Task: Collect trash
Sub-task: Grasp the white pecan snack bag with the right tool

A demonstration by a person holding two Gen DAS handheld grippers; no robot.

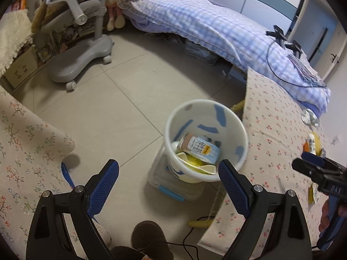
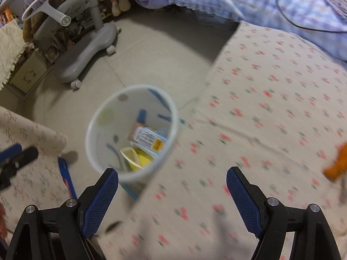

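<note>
A white bin (image 1: 201, 112) with blue marks stands on the floor between two cloth-covered tables. A printed drink carton (image 1: 199, 146) and yellow peel (image 1: 195, 164) lie inside it. My left gripper (image 1: 169, 173) hangs open above the bin's near rim, with nothing between its fingers. My right gripper (image 2: 172, 182) is also open and empty, over the floral tablecloth (image 2: 271, 108) just right of the bin (image 2: 104, 134). Its side shows at the right edge (image 1: 308, 162) of the left wrist view. A small bottle on yellow peel (image 1: 312, 143), crumpled wrapping (image 1: 310, 117) and an orange scrap (image 2: 336, 164) lie on the table.
The bin rests on a pale plastic box (image 1: 173, 186). A blue strip (image 1: 67, 175) lies on the floor by the left table. A grey chair base (image 1: 80, 65) and a bed with a checked quilt (image 1: 216, 26) stand beyond. A dark slipper (image 1: 149, 236) and a cable are near.
</note>
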